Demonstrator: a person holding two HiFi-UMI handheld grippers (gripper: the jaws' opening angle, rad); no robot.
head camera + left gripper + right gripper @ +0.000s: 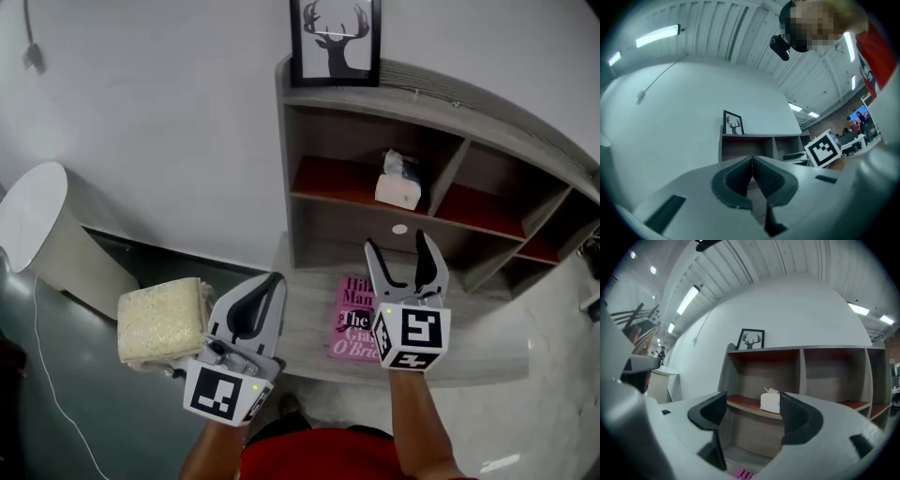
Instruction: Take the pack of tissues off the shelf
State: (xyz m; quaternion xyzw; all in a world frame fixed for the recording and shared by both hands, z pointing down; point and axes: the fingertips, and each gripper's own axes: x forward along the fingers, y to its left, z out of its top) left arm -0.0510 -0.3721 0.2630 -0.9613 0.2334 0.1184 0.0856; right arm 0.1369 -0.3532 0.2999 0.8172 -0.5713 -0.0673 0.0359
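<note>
Head view: the soft, white, boxy pack of tissues (pixel 398 181) sits in the grey wooden shelf's (pixel 450 94) left red-floored compartment.

Left gripper view: the left gripper (pixel 752 159) has its ribbed dark fingers (pixel 736 180) pressed together, empty.

Right gripper view: the right gripper (pixel 753 398) has its fingers (pixel 799 416) spread, pinching nothing. The pack is well apart, up on the shelf.

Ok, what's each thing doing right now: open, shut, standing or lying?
Tissues: upright inside the shelf, untouched.
Left hand-held gripper: shut, empty.
Right hand-held gripper: open, empty, pointed at the tissues.
Book: closed, lying flat.
Picture: upright on top of the shelf.
</note>
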